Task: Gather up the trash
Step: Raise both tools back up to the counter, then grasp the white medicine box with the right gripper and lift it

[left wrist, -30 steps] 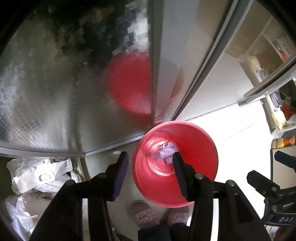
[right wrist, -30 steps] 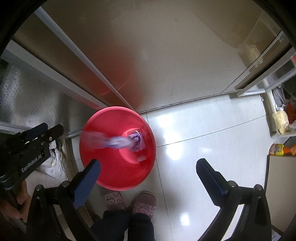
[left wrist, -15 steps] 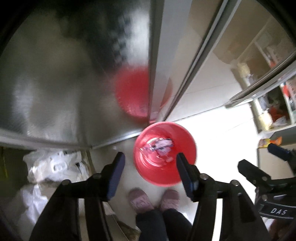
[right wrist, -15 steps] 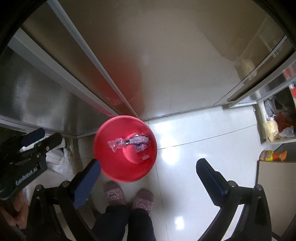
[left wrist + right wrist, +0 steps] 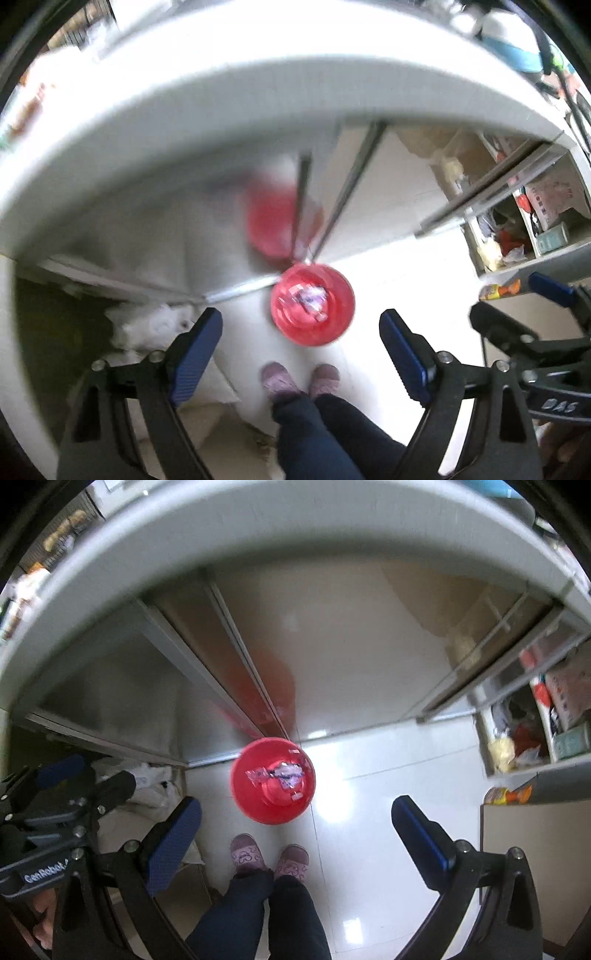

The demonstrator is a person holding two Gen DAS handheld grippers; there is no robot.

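Note:
A red bin [image 5: 312, 305] [image 5: 272, 781] stands on the white tiled floor far below both grippers. Crumpled purple and clear wrappers [image 5: 309, 297] [image 5: 280, 771] lie inside it. My left gripper [image 5: 301, 336] hangs high above the bin, its jaws opening wide with nothing between them. My right gripper [image 5: 295, 823] is also open and empty, high above the floor to the right of the left one. Each gripper shows at the edge of the other's view.
A pale counter edge [image 5: 221, 85] [image 5: 258, 520] arcs across the top. Steel cabinet doors [image 5: 166, 686] stand behind the bin. White plastic bags [image 5: 147, 325] lie at the left. Cluttered shelves [image 5: 535, 716] are at the right. The person's slippered feet [image 5: 269, 860] stand below the bin.
Both grippers have risen far above the bin, which now looks much smaller. The left jaws have spread wide. The counter edge has come into view.

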